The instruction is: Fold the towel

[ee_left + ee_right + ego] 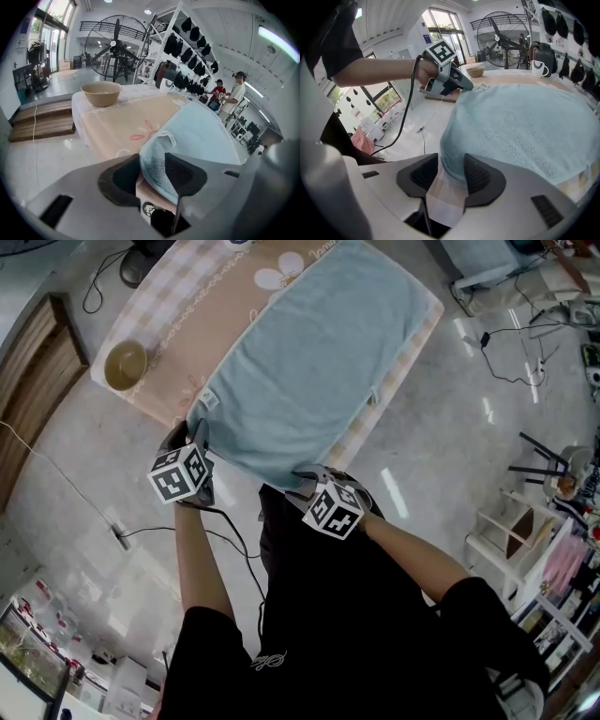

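Pale blue terry towel (314, 362) lies flat on peach checked tablecloth (178, 324). Left gripper (194, 435) and right gripper (307, 481) at towel's near corners, jaws apart, straddling towel edge and cloth together. Risk: closing pinches tablecloth too; lifting then drags tan round bowl (125, 364) left of towel.

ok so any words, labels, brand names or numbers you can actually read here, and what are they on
No text is readable in any view.
Tag on the towel: print too small to read.
Cursive script on the tablecloth: blurred, unreadable.
Script logo on the black shirt: too small to read.
Marker cubes: black and white square codes, no letters or numbers.
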The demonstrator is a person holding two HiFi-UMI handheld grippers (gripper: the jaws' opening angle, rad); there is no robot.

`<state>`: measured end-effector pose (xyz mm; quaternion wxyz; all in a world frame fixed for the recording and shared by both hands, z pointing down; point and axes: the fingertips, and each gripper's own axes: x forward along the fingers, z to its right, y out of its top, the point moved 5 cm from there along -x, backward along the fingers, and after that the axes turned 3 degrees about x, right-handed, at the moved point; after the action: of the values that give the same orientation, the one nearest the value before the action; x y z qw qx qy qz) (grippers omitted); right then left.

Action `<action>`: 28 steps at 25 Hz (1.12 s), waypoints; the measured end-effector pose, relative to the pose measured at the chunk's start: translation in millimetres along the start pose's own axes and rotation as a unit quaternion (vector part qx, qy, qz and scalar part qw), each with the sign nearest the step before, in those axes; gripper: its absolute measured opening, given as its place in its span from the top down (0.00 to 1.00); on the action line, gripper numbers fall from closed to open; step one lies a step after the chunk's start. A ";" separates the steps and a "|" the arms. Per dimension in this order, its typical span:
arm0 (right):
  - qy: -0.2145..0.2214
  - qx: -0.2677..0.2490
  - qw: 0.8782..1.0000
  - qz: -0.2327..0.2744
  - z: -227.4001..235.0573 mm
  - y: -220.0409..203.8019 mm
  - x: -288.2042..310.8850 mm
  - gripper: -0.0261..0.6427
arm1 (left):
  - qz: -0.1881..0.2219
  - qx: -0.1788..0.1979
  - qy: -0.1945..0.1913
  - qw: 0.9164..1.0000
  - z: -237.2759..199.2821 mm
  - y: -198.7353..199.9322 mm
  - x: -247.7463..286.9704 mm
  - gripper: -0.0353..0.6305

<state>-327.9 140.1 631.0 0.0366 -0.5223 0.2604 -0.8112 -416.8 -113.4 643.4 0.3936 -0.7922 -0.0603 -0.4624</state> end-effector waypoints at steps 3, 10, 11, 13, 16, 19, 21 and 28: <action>-0.011 0.027 0.999 0.015 11.6 1.8 -0.5 0.91 | -0.014 0.001 0.005 1.000 -1.7 -0.7 1.7 0.75; -0.006 0.027 0.999 0.036 18.5 11.9 -15.0 0.94 | -0.008 -0.020 0.008 1.000 -1.1 4.4 -9.9 0.88; -0.006 0.025 0.999 0.042 18.9 14.3 -17.9 0.94 | -0.002 -0.023 0.011 1.000 -0.7 8.4 -12.6 0.88; -0.009 0.023 0.998 0.054 20.3 18.3 -25.1 0.94 | 0.011 -0.029 0.011 0.999 2.7 17.2 -17.1 0.88; -0.018 0.023 0.997 0.075 25.9 21.5 -41.3 0.94 | 0.027 -0.034 0.001 0.999 16.3 30.2 -22.7 0.88; -0.021 0.032 0.994 0.099 36.4 24.1 -58.8 0.94 | 0.039 -0.043 -0.004 0.998 29.3 45.1 -28.0 0.88; -0.017 0.043 0.992 0.114 47.1 24.4 -72.2 0.94 | 0.045 -0.052 -0.001 0.998 37.4 56.4 -31.1 0.88; -0.003 0.012 0.988 0.152 95.5 25.7 -126.4 0.94 | 0.086 -0.109 0.029 0.990 76.6 96.6 -35.9 0.88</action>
<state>-193.6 123.1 544.9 0.1661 -0.4783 0.3271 -0.7979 -340.2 -117.7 540.5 0.3449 -0.8189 0.0699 -0.4533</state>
